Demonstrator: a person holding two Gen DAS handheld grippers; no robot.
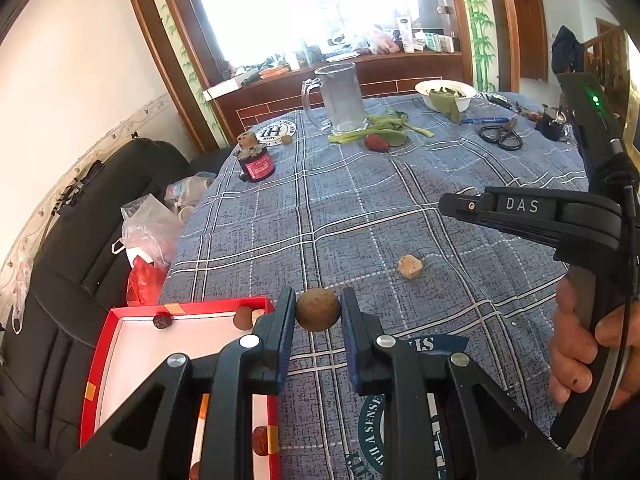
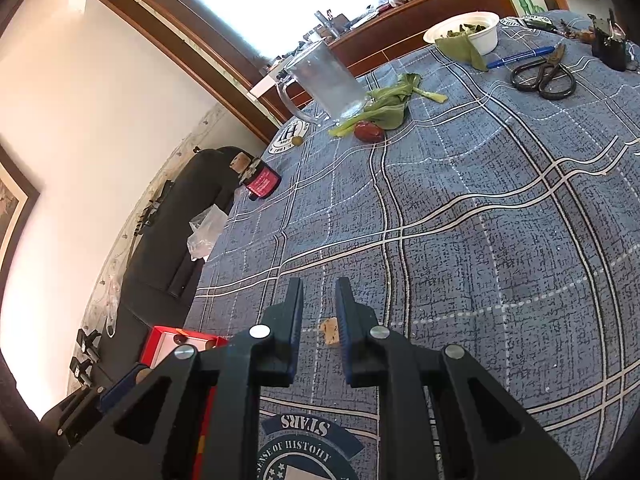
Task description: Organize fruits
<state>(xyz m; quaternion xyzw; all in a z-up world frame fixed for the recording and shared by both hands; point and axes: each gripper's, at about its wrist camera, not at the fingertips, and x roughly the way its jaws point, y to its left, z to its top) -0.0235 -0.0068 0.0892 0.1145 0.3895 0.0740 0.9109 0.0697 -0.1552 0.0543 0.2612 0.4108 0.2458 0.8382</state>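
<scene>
Brown fruit (image 1: 318, 314) between left gripper (image 1: 318, 312) fingers

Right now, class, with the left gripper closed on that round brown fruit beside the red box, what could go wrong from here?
1. The round brown fruit is pinched only at its sides by the left gripper; it might roll out before reaching the red box.
2. The right gripper hangs open, with the pale chunk off to one side of its gap; closing now could nudge it away.
</scene>
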